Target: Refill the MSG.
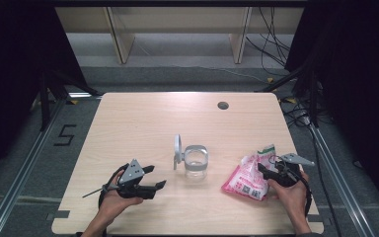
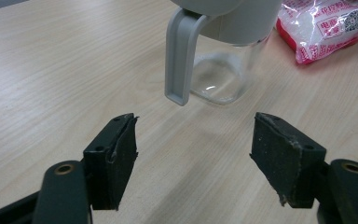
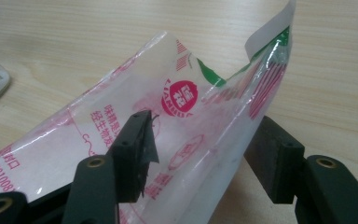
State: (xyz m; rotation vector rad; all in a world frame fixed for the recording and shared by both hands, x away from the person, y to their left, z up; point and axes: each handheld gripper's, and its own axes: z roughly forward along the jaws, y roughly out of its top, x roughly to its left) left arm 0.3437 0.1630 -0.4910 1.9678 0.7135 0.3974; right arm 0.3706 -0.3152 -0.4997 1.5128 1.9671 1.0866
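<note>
A clear glass jar (image 1: 196, 163) stands near the table's middle with its grey flip lid (image 1: 177, 148) swung up on the left side. In the left gripper view the jar (image 2: 219, 77) is just ahead of my left gripper (image 2: 193, 149), which is open and holds nothing; from above, this gripper (image 1: 156, 177) lies left of the jar and points at it. A pink and white plastic bag (image 1: 249, 177) lies to the right of the jar. My right gripper (image 3: 200, 149) is open, and the raised top of the bag (image 3: 191, 107) stands between its jaws.
The wooden table (image 1: 143, 118) has a round cable hole (image 1: 223, 105) at the back right. Wooden shelf legs and loose cables are on the floor beyond the far edge. Dark curtains flank both sides.
</note>
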